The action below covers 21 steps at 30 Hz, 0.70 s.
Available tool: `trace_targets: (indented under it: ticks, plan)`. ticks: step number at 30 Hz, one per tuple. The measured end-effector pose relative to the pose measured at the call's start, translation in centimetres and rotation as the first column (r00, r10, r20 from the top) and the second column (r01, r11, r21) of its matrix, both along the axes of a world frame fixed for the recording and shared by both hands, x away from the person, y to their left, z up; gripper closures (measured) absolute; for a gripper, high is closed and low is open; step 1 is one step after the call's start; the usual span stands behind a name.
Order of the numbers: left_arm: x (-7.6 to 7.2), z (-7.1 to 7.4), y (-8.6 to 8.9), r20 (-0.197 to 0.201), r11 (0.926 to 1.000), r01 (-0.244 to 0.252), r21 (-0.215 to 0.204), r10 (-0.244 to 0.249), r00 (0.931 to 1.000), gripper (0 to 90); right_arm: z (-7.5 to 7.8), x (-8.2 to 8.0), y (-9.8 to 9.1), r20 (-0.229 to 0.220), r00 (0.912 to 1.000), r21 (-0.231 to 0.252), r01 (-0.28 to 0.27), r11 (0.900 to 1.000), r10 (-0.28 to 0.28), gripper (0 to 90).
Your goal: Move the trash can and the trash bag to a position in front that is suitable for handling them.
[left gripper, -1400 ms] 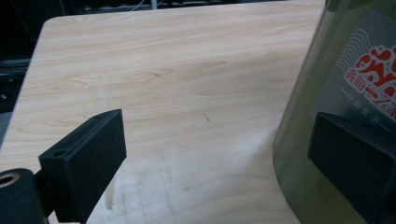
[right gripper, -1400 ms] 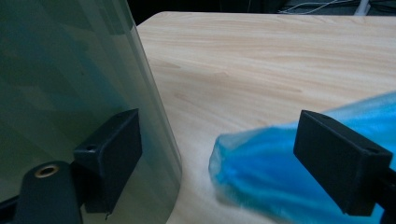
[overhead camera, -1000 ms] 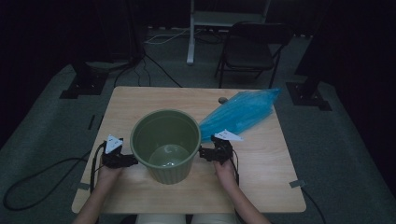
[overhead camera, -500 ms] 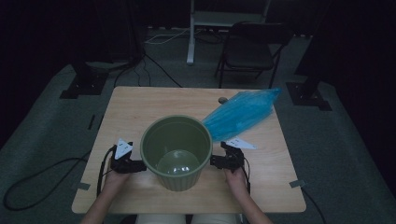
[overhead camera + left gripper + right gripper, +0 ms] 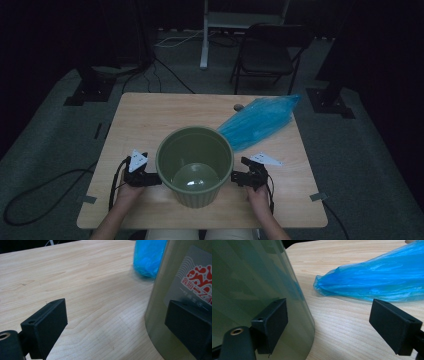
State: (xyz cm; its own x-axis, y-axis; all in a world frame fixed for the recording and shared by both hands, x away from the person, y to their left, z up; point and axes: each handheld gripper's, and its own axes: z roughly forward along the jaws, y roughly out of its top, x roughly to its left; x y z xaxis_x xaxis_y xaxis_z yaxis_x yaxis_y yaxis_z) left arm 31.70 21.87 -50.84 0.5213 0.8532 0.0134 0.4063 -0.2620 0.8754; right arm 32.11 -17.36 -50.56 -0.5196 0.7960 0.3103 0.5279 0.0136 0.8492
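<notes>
Two tools (image 5: 150, 178) (image 5: 239, 177), one bin (image 5: 195, 165).

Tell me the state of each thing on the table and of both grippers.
Bin: upright, empty, unlined.
Blue bag: lying flat behind the bin, not unfolded.
Left gripper: open, one jaw against the bin's wall.
Right gripper: open, one jaw against the bin's wall.

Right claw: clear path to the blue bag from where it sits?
Probably yes. The right claw sits open beside the green bin, and the blue bag lies ahead of it with bare table between.
</notes>
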Motion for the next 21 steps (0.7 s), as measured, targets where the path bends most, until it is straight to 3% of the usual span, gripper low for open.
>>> trace_targets:
  ticks: [4, 7, 9, 10, 12, 15, 17, 18, 21]
  plan:
    - [0.0, -0.3, 0.2, -0.024, 0.9999, 0.007, -0.013, -0.007, 0.9997, 4.6, 0.0, 0.7, -0.3, 0.001, 0.9998, -0.007, -0.021, 0.9997, 0.021, 12.4]
    - [-0.6, -1.3, 0.4, -0.038, 0.9997, 0.009, 0.023, -0.008, 0.9992, 4.6, 0.2, 2.9, -0.8, -0.016, 0.9999, -0.003, -0.001, 1.0000, 0.001, 12.4]
    - [-0.9, -1.8, 1.1, -0.060, 1.0000, 0.004, 0.006, -0.004, 0.9982, 4.6, 0.4, 4.6, -0.8, -0.035, 0.9993, -0.024, 0.010, 0.9997, -0.011, 12.5]
    - [-0.9, -1.8, 1.1, -0.060, 1.0000, 0.004, 0.006, -0.004, 0.9982, 4.6, 0.4, 4.6, -0.8, -0.035, 0.9993, -0.024, 0.010, 0.9997, -0.011, 12.5]
    - [-1.5, -2.4, 2.3, -0.076, 0.9998, -0.017, -0.014, 0.016, 0.9970, 4.6, 0.7, 7.4, -0.1, -0.055, 0.9985, -0.044, -0.008, 0.9990, 0.006, 12.5]
    - [-2.0, -2.8, 3.4, -0.092, 0.9985, -0.039, -0.039, 0.035, 0.9952, 4.6, 1.0, 9.8, 1.2, -0.060, 0.9979, -0.053, -0.028, 0.9982, 0.025, 12.4]
    - [-2.3, -3.0, 4.2, -0.101, 0.9965, -0.056, -0.062, 0.050, 0.9936, 4.6, 1.1, 10.5, 1.7, -0.065, 0.9973, -0.063, -0.038, 0.9973, 0.034, 12.5]
    - [-2.6, -3.1, 4.5, -0.098, 0.9954, -0.073, -0.061, 0.067, 0.9929, 4.6, 1.0, 11.8, 2.8, -0.078, 0.9958, -0.089, -0.054, 0.9946, 0.047, 12.4]
    - [-2.8, -3.2, 4.5, -0.083, 0.9969, -0.071, -0.033, 0.068, 0.9942, 4.5, 0.6, 13.4, 4.6, -0.098, 0.9928, -0.140, -0.082, 0.9867, 0.069, 12.4]
